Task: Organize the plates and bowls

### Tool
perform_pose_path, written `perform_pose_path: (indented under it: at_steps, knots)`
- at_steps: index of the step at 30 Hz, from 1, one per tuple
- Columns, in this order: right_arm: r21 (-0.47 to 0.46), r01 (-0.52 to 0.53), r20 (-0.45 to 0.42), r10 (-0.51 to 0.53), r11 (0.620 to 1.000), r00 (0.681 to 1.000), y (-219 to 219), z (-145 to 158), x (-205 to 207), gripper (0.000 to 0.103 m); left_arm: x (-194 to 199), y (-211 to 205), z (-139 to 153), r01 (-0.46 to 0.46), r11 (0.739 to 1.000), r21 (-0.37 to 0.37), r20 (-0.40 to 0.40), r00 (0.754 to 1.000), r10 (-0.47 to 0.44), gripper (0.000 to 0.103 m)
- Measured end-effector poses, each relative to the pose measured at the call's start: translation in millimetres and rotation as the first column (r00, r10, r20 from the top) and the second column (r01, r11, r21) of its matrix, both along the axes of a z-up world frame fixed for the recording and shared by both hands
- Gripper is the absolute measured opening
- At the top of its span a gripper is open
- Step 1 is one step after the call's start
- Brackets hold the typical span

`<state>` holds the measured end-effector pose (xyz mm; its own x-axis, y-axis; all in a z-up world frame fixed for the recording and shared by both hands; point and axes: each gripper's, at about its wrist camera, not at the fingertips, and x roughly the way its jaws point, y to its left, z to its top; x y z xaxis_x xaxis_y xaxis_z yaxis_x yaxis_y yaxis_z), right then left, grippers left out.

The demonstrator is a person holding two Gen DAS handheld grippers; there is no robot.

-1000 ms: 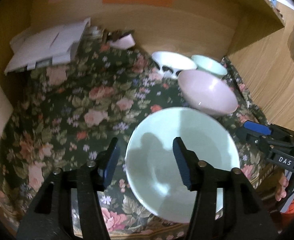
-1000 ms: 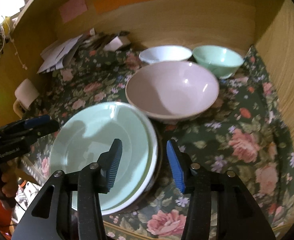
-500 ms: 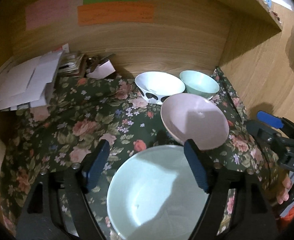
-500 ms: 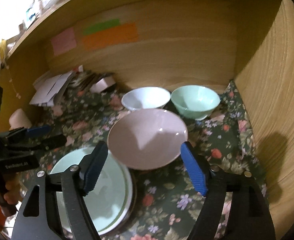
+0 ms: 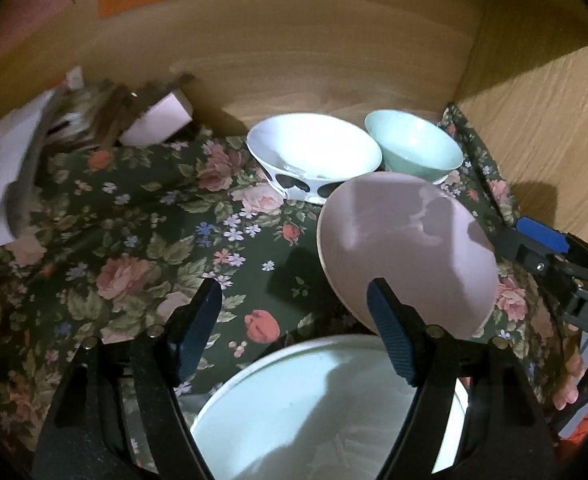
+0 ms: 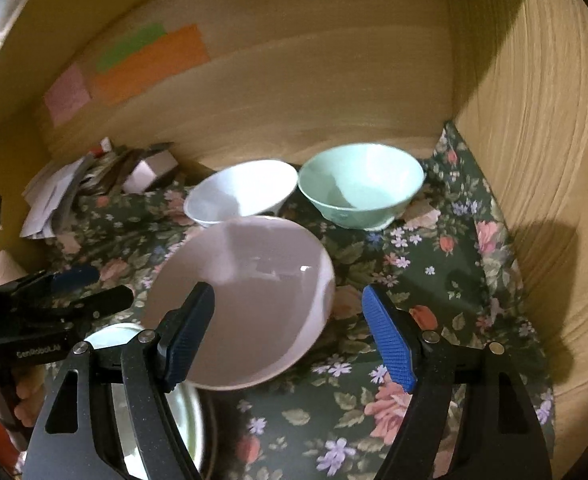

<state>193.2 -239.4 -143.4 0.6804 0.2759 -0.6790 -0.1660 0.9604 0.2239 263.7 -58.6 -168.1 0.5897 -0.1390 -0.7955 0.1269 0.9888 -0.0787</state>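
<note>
A pale green plate (image 5: 314, 412) lies on a stack at the near edge of the floral cloth (image 5: 134, 240). My left gripper (image 5: 294, 312) hangs over its far rim with nothing between the pads, and its jaws are closing. A pink bowl (image 5: 398, 240) sits just behind the right finger. Behind it stand a white spotted bowl (image 5: 314, 152) and a green bowl (image 5: 414, 148). My right gripper (image 6: 290, 320) is open, above the near right part of the pink bowl (image 6: 246, 292) and not touching it. The plate stack (image 6: 182, 412) shows low on the left.
Wooden walls close the back and right side (image 6: 534, 160). Loose papers and a small box (image 5: 158, 120) pile up at the back left. The other gripper shows at each view's edge: the right one (image 5: 542, 240), the left one (image 6: 74, 284). Sticky notes (image 6: 150, 64) are on the back wall.
Both jaws have widened off the green plate's rim. The left gripper moved forward past the plate. The right gripper shifted from the plate to the pink bowl.
</note>
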Motion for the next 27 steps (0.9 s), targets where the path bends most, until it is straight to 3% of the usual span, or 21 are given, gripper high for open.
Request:
perform_pose_path:
  at_steps: [4, 8, 13, 17, 23, 27]
  knots:
    - [0.002, 0.009, -0.031, -0.008, 1.000, 0.999, -3, -13, 11, 0.071, 11, -6, -9, 0.024, 1.000, -0.001, -0.024, 0.999, -0.024, 0.067]
    - [0.035, -0.004, -0.084, 0.007, 0.999, 0.996, -5, -27, 21, 0.052, 18, -13, -15, 0.057, 0.998, -0.005, -0.039, 0.998, -0.057, 0.058]
    - [0.059, -0.010, -0.121, 0.017, 0.998, 0.992, -6, -37, 27, 0.040, 26, -20, -23, 0.082, 0.996, -0.029, -0.076, 0.994, -0.084, 0.041]
    - [0.061, -0.022, -0.143, 0.031, 0.998, 0.989, -3, -44, 31, 0.031, 31, -24, -30, 0.091, 0.995, -0.048, -0.099, 0.990, -0.096, 0.033]
    - [0.059, -0.028, -0.167, 0.038, 0.998, 0.985, 2, -51, 35, 0.026, 33, -29, -34, 0.109, 0.992, -0.065, -0.103, 0.988, -0.115, 0.024]
    - [0.017, -0.025, -0.161, 0.027, 1.000, 0.987, 6, -48, 33, 0.025, 32, -33, -34, 0.114, 0.993, -0.031, -0.090, 0.989, -0.116, 0.024]
